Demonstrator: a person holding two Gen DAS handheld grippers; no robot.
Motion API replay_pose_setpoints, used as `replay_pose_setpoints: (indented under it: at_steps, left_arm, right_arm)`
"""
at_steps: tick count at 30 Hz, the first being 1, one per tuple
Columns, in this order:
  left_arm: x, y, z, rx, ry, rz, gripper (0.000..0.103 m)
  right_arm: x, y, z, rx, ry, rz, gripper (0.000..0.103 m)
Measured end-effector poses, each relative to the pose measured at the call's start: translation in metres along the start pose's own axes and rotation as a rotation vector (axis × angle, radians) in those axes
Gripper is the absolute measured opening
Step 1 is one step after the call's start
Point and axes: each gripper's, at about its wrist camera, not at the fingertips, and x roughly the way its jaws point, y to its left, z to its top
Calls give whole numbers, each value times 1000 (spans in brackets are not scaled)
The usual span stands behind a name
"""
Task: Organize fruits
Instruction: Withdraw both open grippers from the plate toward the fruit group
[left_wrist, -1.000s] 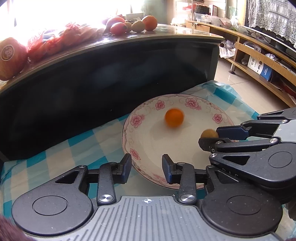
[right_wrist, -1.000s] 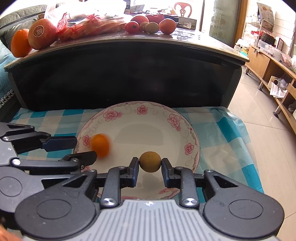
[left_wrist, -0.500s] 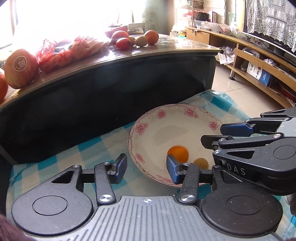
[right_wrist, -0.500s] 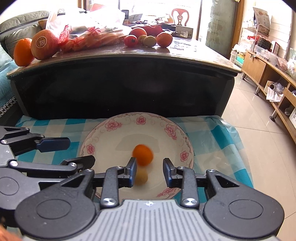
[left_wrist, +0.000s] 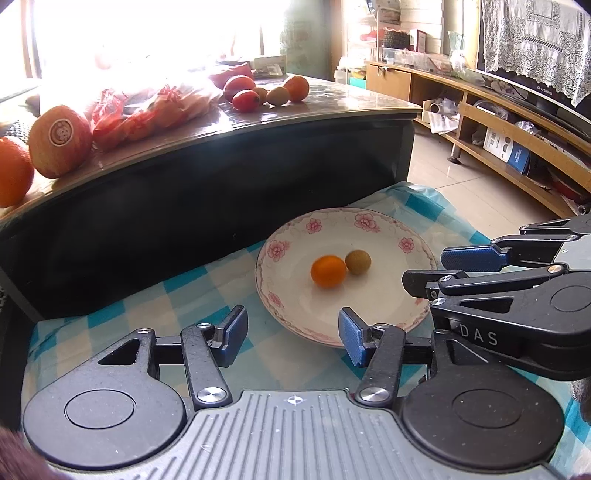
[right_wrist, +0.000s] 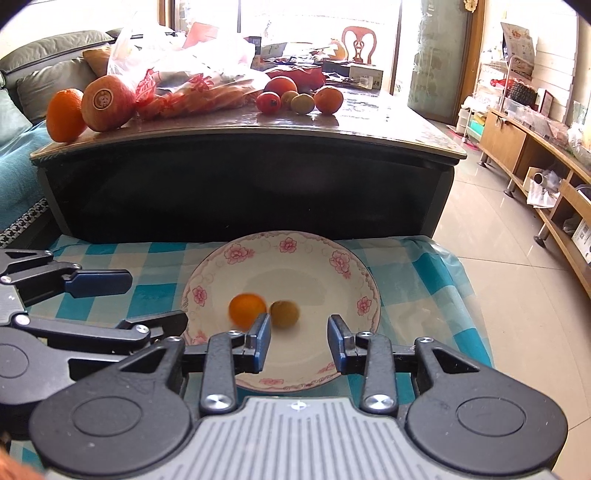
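Note:
A small orange fruit (left_wrist: 328, 271) and a small brown-green fruit (left_wrist: 358, 261) lie touching in a white plate with pink flowers (left_wrist: 413, 295). In the right wrist view they show as orange fruit (right_wrist: 246, 309) and brown fruit (right_wrist: 284, 314) in the plate (right_wrist: 354, 280). My left gripper (left_wrist: 292, 332) is open and empty, above the plate's near-left rim. My right gripper (right_wrist: 298, 343) is open and empty, above the plate's near side.
The plate sits on a blue-checked cloth (left_wrist: 177, 306). Behind it is a dark table (right_wrist: 243, 177) with an apple (right_wrist: 107, 102), an orange (right_wrist: 65, 110), bagged fruit (right_wrist: 192, 92) and several small fruits (right_wrist: 301, 99). Tiled floor and wooden shelves (right_wrist: 546, 177) are to the right.
My right gripper let go of the brown fruit, which dropped into the plate. The orange fruit rolled across the plate and now rests beside it. Both grippers pulled back and up.

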Motion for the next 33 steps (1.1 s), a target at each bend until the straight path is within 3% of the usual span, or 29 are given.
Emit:
replay_pose_setpoints:
  at_steps: [12, 24, 33]
  left_arm:
    - [-21, -4, -24, 4, 21, -25, 67]
    - [-42, -4, -63, -10, 101, -71, 67]
    - [-41, -15, -90, 16, 152, -86, 67]
  right_arm:
    - [-24, 4, -21, 11, 14, 12, 40]
    - [-41, 3, -61, 30, 87, 27, 41]
    - [-64, 9, -79, 40, 92, 56, 42]
